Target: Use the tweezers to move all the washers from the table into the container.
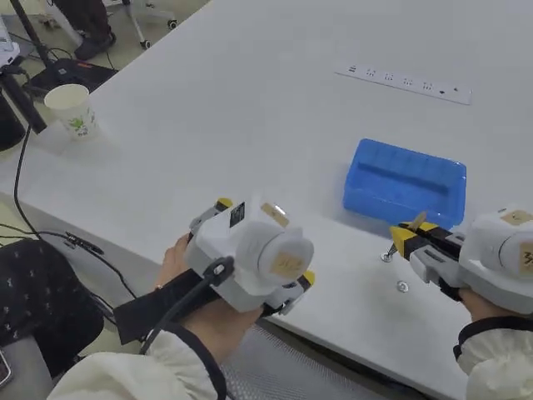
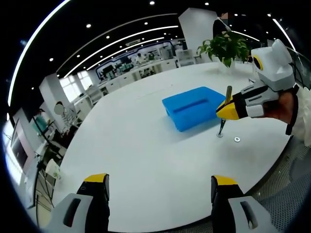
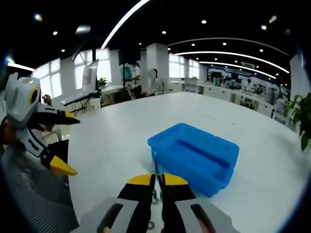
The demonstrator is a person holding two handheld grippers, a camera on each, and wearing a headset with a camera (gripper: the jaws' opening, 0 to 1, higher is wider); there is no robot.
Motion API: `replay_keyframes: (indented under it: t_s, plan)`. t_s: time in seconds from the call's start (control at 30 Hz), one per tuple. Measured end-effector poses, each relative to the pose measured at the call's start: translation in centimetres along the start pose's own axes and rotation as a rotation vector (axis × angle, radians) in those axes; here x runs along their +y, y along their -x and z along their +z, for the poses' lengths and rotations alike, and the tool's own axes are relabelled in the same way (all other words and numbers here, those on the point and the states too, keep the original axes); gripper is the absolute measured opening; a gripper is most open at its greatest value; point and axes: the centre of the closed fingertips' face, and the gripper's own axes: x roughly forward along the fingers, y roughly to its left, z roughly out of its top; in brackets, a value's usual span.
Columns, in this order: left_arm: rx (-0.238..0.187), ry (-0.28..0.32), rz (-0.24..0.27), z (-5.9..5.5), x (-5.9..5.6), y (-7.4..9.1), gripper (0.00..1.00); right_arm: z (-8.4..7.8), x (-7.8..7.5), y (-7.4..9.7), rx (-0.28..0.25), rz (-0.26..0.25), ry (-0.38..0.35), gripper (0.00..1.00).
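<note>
- Washers, two that I can make out, lie on the white table. The first washer is right at the tips of the tweezers, just ahead of the right gripper. The second washer lies loose just beside it, on the person's side of that gripper's nose.
- The right gripper's jaws are closed narrowly on the tweezers, which slant down to the table. I cannot tell whether the tips already pinch the first washer or only touch it.
- The container, a blue tray, sits just beyond the right gripper, near the tweezers' upper end. I cannot see whether any washers are inside it.
- The left gripper hangs well off to the left of the right one, near the table's edge. Its jaws are spread wide and hold nothing.
- Judged step: picking up the first washer, with both washers yet to be moved.
- The next move seems to call for a firm pinch on the washer's rim, a small lift, a short carry forward over the tray wall, then a release. A flat, thin washer could easily slip from the tips.
</note>
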Motion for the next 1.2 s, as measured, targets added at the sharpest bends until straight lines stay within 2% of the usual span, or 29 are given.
replay_keyframes:
  t_s: [0.13,0.2,0.33,0.57,0.8,1.03,1.2]
  plan:
    - [0.001,-0.003,-0.005,0.0,-0.1,0.0,0.88,-0.1,-0.7,-0.3,0.02,0.011,-0.015,0.02]
    - [0.001,-0.007,-0.008,0.1,-0.2,0.0,0.88,-0.1,-0.8,-0.4,0.034,0.016,0.004,0.02]
    - [0.001,-0.015,-0.012,0.1,-0.3,0.0,0.88,0.3,-0.7,-0.1,0.029,0.023,0.008,0.02]
    - [-0.013,-0.002,-0.007,0.3,-0.1,0.1,0.88,2.1,-1.0,0.8,0.002,0.01,0.002,0.01]
    - [-0.023,-0.019,-0.04,0.5,-0.9,0.1,0.91,4.6,-1.7,1.9,-0.043,-0.018,-0.006,0.01]
    - [-0.039,-0.013,-0.045,0.8,-0.9,0.2,0.9,5.6,-1.7,2.5,-0.035,-0.02,-0.043,0.01]
    - [-0.039,-0.009,-0.054,0.8,-1.1,0.2,0.91,6.7,-2.1,3.0,-0.053,-0.029,-0.063,0.01]
